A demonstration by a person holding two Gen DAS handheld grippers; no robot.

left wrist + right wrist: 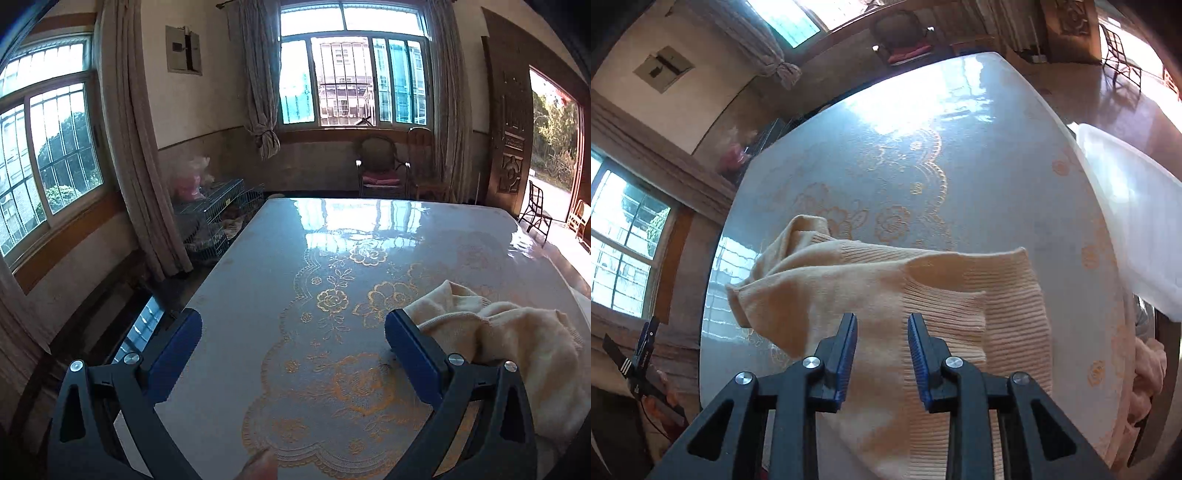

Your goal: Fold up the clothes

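Note:
A cream knitted sweater (886, 280) lies crumpled on the glossy table (960, 147), its ribbed hem toward the right. My right gripper (882, 325) hovers over the sweater's near part with its jaws partly open. The blue pads (849, 343) stand apart, and the cloth shows in the gap below them without being pinched. In the left wrist view the same sweater (498, 343) lies at the right, just beyond the right finger. My left gripper (293, 328) is wide open over bare tablecloth (295, 258), holding nothing. A fingertip of the person (262, 465) shows at the bottom edge.
A translucent white plastic box (1126, 221) stands off the table's right side, with pinkish cloth (1148, 369) below it. Wire cages (214, 218) sit on the floor at the table's far left. Chairs (380, 173) stand by the window wall beyond the table's far edge.

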